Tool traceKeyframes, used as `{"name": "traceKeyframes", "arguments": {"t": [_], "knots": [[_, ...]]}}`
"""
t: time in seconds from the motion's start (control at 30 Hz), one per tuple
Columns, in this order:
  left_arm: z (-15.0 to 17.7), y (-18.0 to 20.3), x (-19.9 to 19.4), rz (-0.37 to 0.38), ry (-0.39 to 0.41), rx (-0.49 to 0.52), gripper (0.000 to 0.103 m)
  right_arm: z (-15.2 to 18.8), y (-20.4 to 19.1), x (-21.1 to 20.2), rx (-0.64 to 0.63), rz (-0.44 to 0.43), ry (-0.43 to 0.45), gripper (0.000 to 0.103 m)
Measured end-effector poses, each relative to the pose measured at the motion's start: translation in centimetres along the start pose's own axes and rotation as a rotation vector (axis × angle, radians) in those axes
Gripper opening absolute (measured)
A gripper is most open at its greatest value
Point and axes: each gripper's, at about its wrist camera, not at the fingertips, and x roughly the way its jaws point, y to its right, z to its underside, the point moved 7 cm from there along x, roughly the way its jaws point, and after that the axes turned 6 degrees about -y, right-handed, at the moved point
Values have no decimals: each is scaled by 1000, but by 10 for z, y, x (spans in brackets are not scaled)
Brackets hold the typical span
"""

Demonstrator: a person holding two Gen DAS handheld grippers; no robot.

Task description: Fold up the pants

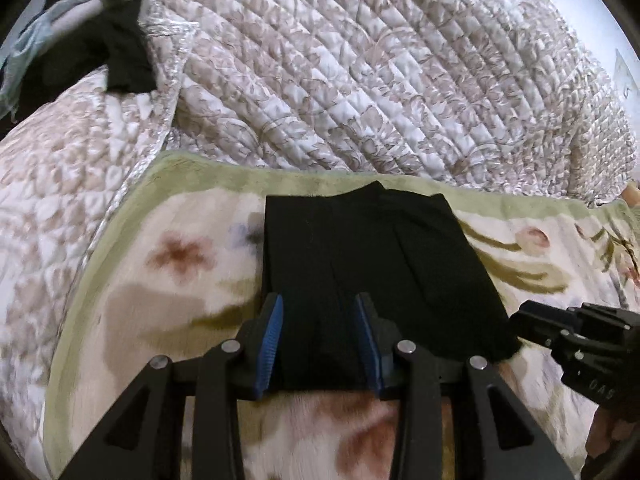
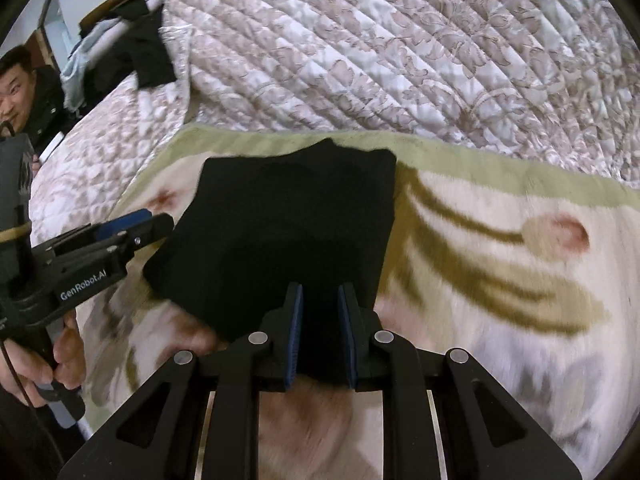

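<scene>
The black pants (image 1: 360, 248) lie folded into a short rectangle on a floral blanket (image 1: 168, 272). My left gripper (image 1: 319, 304) is at their near left edge, and black fabric fills the gap between its blue pads. My right gripper (image 2: 320, 292) grips the near edge of the pants (image 2: 288, 208) further right, its pads close together on a bunch of cloth. From the left wrist view the right gripper (image 1: 520, 320) shows at the near right corner. From the right wrist view the left gripper (image 2: 160, 220) shows by the pants' left side.
A quilted bedspread (image 1: 360, 80) covers the bed beyond the blanket (image 2: 500, 280). A pile of dark and light clothes (image 1: 100, 40) lies at the far left. A person (image 2: 36, 112) is at the left edge, and a hand (image 2: 60, 352) holds the left gripper's handle.
</scene>
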Motion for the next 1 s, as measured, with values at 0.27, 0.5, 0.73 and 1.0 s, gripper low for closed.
{"name": "traceKeyframes", "arguments": {"t": [0.27,0.5,0.73,1.0], "knots": [[43,-2,-21,-12,-14,-6,45,36,-17,-23,-26,32,31,31],[67,-4,-10,-6,-49,18,62,58,-23,-18,-46,92,27,50],[84,-8,14,-22,-119,23,65,66,-9,4,-28,128,-19,50],[88,-1,22,-20,-123,51,75,70,-4,13,-30,146,-43,51]]}}
